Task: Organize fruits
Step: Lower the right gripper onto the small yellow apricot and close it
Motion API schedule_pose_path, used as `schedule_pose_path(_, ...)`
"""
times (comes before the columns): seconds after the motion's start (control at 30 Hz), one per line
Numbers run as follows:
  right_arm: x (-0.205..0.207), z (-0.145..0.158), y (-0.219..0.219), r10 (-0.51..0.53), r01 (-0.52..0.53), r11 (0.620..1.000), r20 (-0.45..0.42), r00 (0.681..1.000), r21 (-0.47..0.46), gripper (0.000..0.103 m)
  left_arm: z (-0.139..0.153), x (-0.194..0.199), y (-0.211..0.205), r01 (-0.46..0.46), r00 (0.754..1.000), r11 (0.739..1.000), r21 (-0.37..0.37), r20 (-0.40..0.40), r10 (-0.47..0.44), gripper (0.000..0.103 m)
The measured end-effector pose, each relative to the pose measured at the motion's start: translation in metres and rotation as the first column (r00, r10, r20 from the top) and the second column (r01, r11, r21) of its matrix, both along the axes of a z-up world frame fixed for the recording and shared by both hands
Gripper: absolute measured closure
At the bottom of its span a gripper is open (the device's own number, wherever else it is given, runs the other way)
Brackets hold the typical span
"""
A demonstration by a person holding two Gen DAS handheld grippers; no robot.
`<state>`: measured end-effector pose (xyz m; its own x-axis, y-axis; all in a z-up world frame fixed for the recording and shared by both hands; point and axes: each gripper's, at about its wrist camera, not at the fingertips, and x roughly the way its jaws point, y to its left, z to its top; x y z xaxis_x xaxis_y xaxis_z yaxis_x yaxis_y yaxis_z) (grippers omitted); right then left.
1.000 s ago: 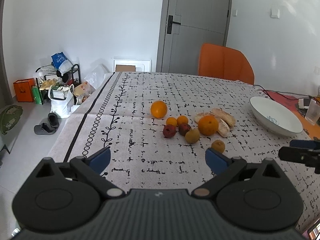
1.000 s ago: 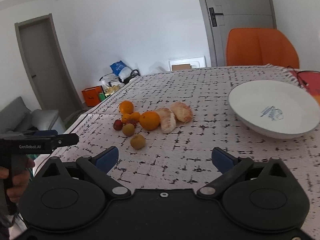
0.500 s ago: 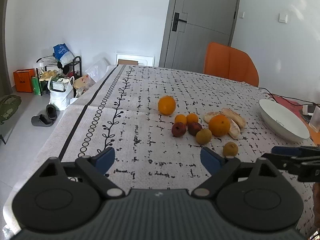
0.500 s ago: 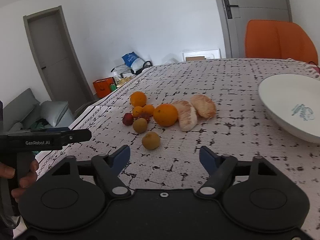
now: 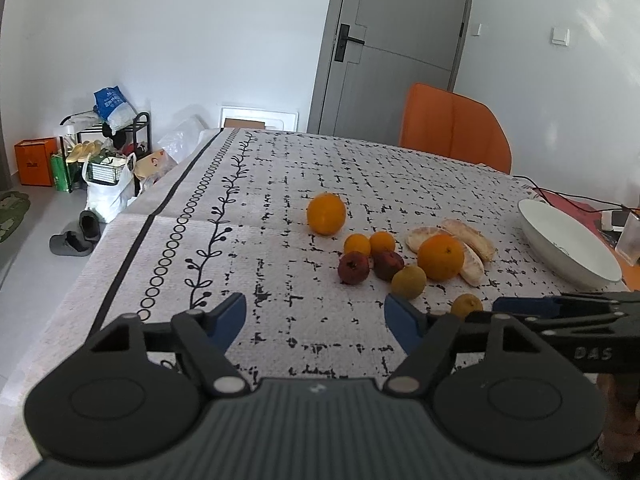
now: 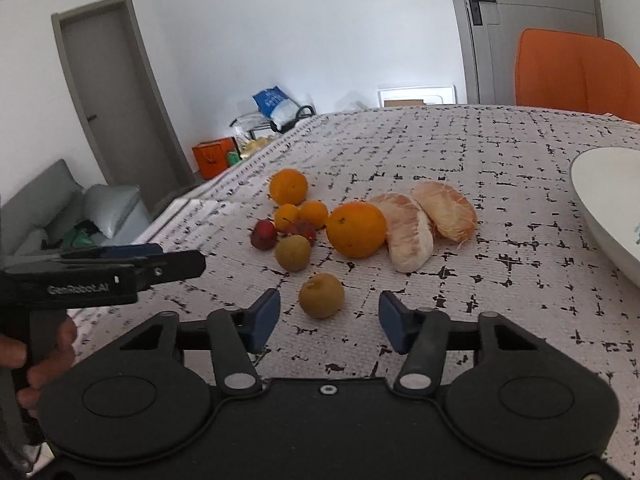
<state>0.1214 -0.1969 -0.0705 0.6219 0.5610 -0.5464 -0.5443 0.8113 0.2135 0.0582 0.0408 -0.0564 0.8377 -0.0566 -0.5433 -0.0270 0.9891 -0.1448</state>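
Two views are noted. Left wrist: left gripper [image 5: 316, 318] is seen spread but closing on nothing; the fruit cluster lies ahead and right of its fingers. Right wrist: right gripper [image 6: 326, 316] is closing, pads clear of the brown fruit [image 6: 322, 295], centred just ahead between them; this hand is judged nearer.

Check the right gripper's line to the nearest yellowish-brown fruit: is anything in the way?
Nothing visible is. The yellowish-brown fruit lies alone on the tablecloth, just ahead of the right gripper, whose jaws are closing with no pad touching it. The other fruit lies beyond it, and the left gripper is off to the side.
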Motion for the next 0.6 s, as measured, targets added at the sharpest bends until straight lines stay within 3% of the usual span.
schedule_pose_path(0.1, 0.003, -0.002, 0.004, -0.006, 0.006, 1.0, 0.012, 1.0, -0.012, 0.058, -0.002, 0.004, -0.001, 0.002, 1.0, 1.0, 0.009, -0.003, -0.002, 0.028)
schedule_pose_path(0.23, 0.004, -0.004, 0.009, -0.016, 0.018, 0.999, 0.03, 0.999, -0.045, 0.078, -0.003, 0.009, -0.001, 0.008, 1.0, 1.0, 0.006, -0.002, -0.008, 0.029)
schedule_pose_path(0.6, 0.004, 0.004, -0.006, -0.082, 0.086, 0.995, 0.076, 0.994, -0.043, 0.078, -0.006, 0.032, -0.014, 0.031, 1.0, 0.999, 0.028, -0.006, -0.031, 0.043)
